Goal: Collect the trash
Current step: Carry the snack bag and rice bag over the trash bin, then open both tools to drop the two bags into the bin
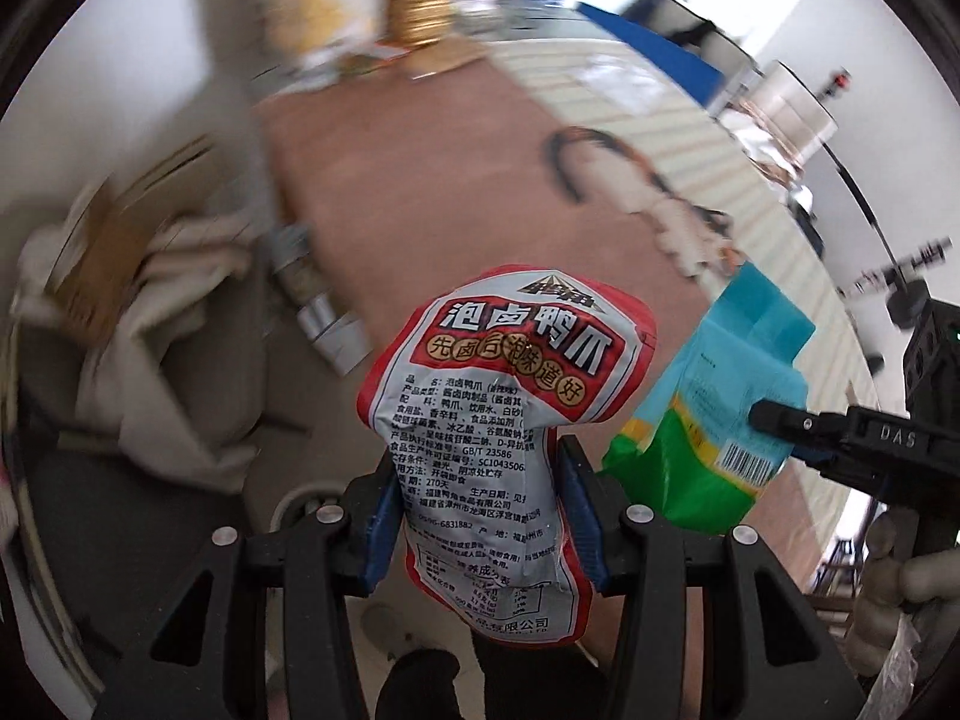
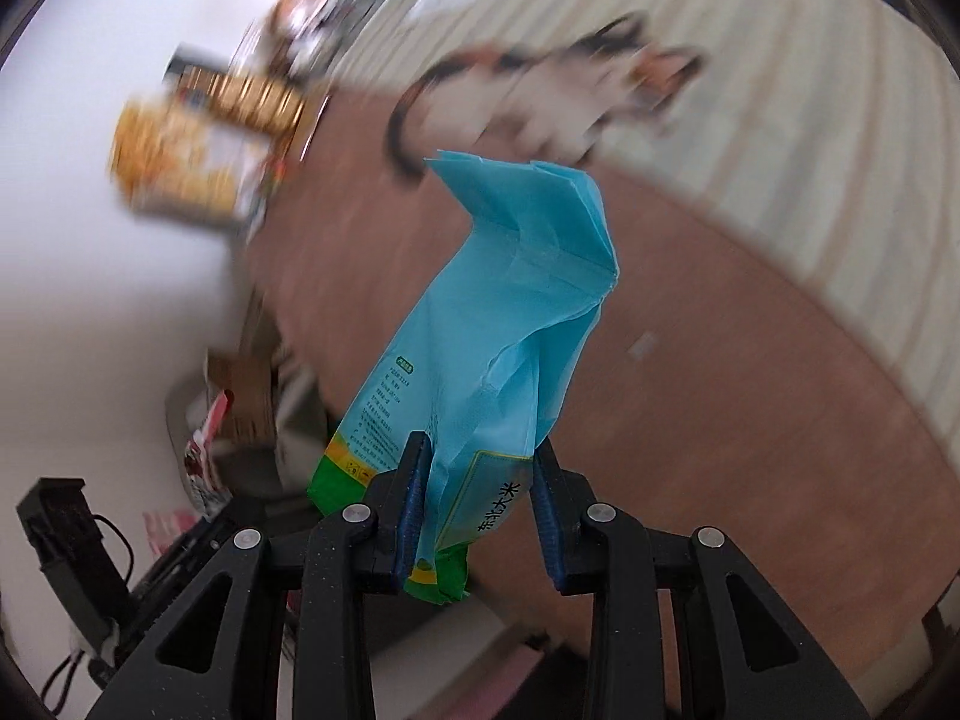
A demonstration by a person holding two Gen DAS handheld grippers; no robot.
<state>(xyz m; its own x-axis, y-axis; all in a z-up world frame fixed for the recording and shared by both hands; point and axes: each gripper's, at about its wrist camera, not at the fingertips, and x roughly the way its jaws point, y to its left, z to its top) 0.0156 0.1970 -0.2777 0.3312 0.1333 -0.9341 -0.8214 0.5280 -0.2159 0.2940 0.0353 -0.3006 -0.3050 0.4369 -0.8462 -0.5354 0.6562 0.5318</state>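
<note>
My left gripper point(image 1: 477, 468) is shut on a red and white snack wrapper point(image 1: 504, 396) with printed Chinese text, held up in the air. My right gripper point(image 2: 480, 468) is shut on a blue and green rice bag point(image 2: 510, 312), also held aloft. In the left wrist view the rice bag point(image 1: 714, 408) and the right gripper point(image 1: 774, 420) show at the right, close beside the wrapper. In the right wrist view the red wrapper point(image 2: 207, 456) shows small at the lower left.
A brown wooden table point(image 1: 432, 192) with a striped cloth point(image 1: 690, 138) and a cat picture point(image 1: 648, 192) lies below. A bin with crumpled paper and cardboard point(image 1: 132, 300) is at the left. Yellow boxes point(image 2: 192, 150) stand at the table's far end. The background is motion-blurred.
</note>
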